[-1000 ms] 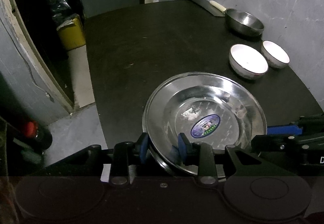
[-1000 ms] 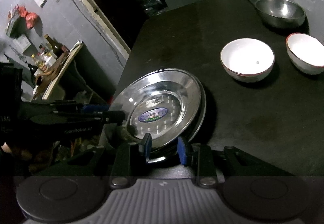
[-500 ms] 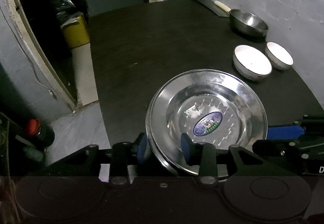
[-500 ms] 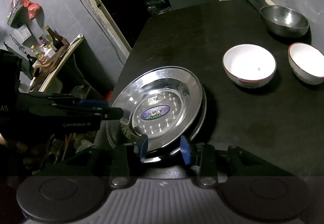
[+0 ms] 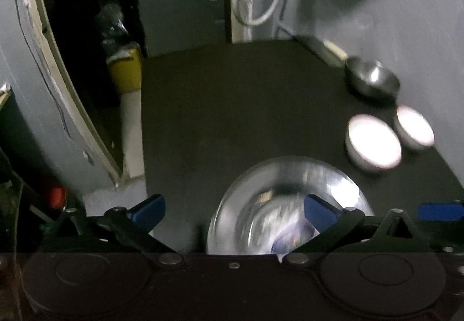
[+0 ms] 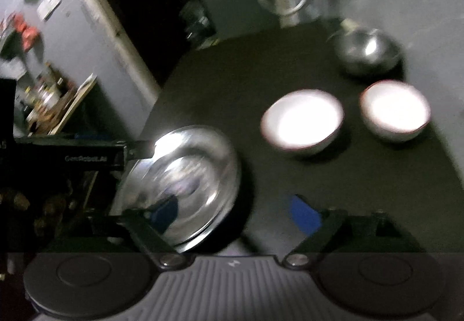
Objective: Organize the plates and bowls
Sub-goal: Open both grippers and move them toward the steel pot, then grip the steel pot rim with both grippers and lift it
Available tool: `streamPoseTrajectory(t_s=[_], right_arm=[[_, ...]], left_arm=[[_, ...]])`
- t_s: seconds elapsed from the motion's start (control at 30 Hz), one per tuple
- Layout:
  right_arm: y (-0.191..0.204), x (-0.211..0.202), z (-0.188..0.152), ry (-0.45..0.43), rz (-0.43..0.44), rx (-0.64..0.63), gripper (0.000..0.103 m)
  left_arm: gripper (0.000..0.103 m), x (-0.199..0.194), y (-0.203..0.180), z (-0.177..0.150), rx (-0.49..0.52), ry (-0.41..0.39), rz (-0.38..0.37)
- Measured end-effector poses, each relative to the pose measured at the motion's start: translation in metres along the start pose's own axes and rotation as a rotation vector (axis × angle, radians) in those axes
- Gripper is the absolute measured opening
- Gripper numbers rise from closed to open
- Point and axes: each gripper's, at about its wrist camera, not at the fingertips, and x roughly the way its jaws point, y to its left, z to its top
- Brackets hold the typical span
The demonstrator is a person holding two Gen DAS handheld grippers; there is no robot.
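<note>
Both jaws opening wide, gripping nothing; steel plates (image 5: 287, 190) loose on bench (image 5: 232, 106). I judge them light, slick, stiff: take thin rim. 2 white bowls (image 6: 301, 118) fragile.

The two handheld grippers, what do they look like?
Left gripper: black angular linkage arms, blue fingertip pads, silver pivot bolts, round black discs on a dark body. Right gripper: the same, with a ribbed grey body. Pale lettering, too blurred to read, marks the left gripper's side.
</note>
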Motion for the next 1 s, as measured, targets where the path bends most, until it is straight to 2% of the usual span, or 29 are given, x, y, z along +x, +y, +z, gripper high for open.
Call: streamPoseTrajectory(t_s=[0.07, 0.2, 0.3, 0.43, 0.57, 0.73, 0.87, 1.0], right_arm=[[-0.014, -0.005, 0.009, -0.05, -0.037, 0.011, 0.099], [-0.048, -0.008, 0.035, -0.147, -0.104, 0.064, 0.102], [-0.07, 0.001, 0.056, -0.187, -0.164, 0.119, 0.102], [-0.095, 0.024, 0.081, -0.228, -0.194, 0.18, 0.101], [-0.116, 0.047, 0.095, -0.254, -0.227, 0.232, 0.095], [-0.134, 0.07, 0.1, -0.256, -0.261, 0.292, 0.085], [-0.143, 0.082, 0.105, -0.25, -0.269, 0.304, 0.078], [-0.145, 0.085, 0.107, -0.244, -0.272, 0.307, 0.072]], left_arm=[[0.102, 0.008, -0.009, 0.015, -0.011, -0.029, -0.008], [0.102, 0.029, -0.032, 0.048, -0.025, -0.086, -0.045], [0.102, 0.056, -0.054, 0.077, -0.03, -0.114, -0.084], [0.102, 0.108, -0.092, 0.123, -0.035, -0.102, -0.138], [0.102, 0.147, -0.125, 0.159, -0.002, -0.113, -0.178], [0.102, 0.182, -0.151, 0.177, 0.063, -0.085, -0.206], [0.1, 0.198, -0.159, 0.182, 0.06, -0.041, -0.209], [0.089, 0.21, -0.163, 0.183, 0.047, 0.0, -0.22]])
